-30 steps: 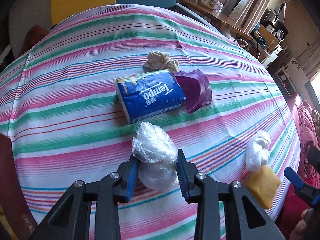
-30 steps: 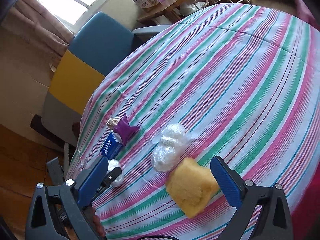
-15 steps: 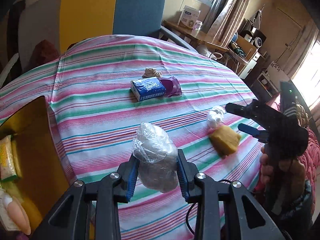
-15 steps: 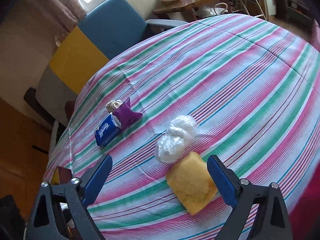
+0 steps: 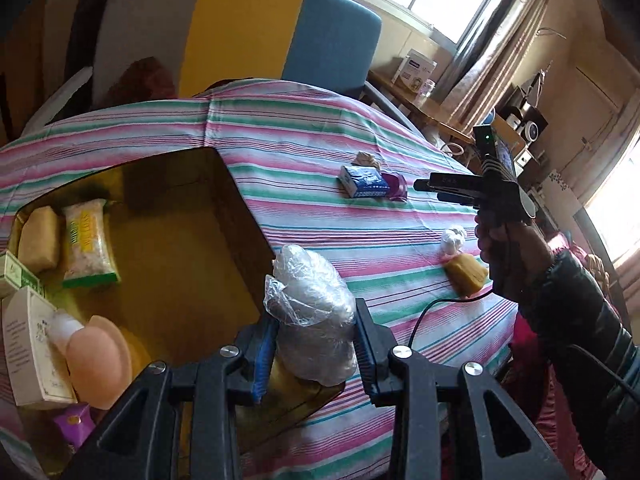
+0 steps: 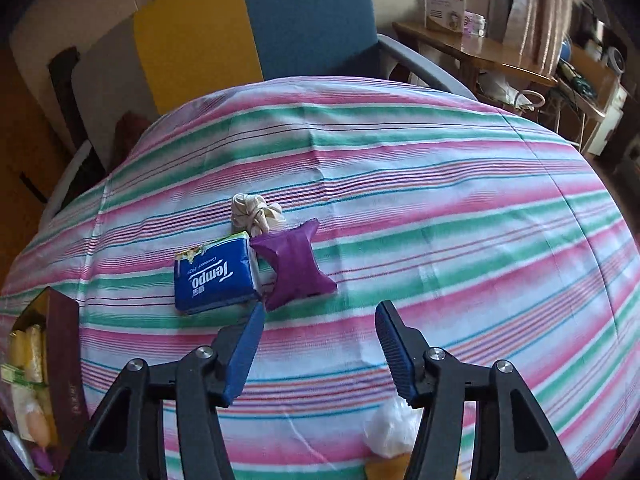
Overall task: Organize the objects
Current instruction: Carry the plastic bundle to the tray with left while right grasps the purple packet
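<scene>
My left gripper [image 5: 314, 350] is shut on a crumpled clear plastic bag [image 5: 310, 312] and holds it over the right rim of a brown bin [image 5: 240, 216]. My right gripper [image 6: 318, 344] is open and empty, just in front of a blue Tempo tissue pack [image 6: 216, 278] and a purple pouch [image 6: 294, 268] on the striped tablecloth [image 6: 440, 208]. A knotted beige cloth [image 6: 256, 212] lies behind them. A white plastic bundle [image 6: 390, 432] and a yellow sponge [image 5: 466, 276] lie under and behind the right gripper. The right gripper also shows in the left wrist view [image 5: 424, 188].
The bin holds snack packets [image 5: 86, 246], a white box [image 5: 28, 344] and a pink rounded object [image 5: 98, 360]. A grey, yellow and blue chair [image 6: 248, 36] stands behind the table. A wooden side table [image 6: 472, 48] with a box stands at the far right.
My left gripper has carried the plastic bag back and to the left, to the bin. My right gripper has moved from the sponge toward the tissue pack and pouch, with its jaws narrower.
</scene>
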A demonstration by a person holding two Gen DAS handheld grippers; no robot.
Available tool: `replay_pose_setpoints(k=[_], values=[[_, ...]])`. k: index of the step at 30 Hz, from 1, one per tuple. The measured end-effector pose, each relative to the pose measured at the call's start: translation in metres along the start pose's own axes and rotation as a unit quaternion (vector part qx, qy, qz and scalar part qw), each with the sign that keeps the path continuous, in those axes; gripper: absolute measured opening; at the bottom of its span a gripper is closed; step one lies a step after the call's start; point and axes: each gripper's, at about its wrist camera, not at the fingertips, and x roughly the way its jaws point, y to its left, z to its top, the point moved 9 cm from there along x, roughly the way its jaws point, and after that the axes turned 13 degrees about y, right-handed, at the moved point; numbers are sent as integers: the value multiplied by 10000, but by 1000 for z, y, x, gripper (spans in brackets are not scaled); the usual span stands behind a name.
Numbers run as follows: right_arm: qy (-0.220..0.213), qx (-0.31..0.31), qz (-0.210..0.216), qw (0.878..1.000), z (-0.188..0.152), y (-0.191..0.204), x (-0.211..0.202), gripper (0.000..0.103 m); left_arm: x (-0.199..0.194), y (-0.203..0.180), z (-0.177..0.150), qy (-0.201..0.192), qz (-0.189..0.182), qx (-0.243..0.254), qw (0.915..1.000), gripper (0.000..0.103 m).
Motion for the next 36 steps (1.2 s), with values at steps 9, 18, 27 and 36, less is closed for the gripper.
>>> replay_pose_setpoints(k=[9,18,27,36], values=[[433,-228,-339,9982,34,9,53,53,-14,35,-8,-65,98,-381,9992,35],[416,-538,-455,9967,6,14,36,31,-22,40,-11,-167,12,-481,9987,35],[507,-919,74,9944,-79,42,4,31,-81,84,-26,-716,271,-921,9928,35],[327,-1578,376,9862,-118,86,-9,31,-107,124,-74,-788,374,-1426,9859,35]])
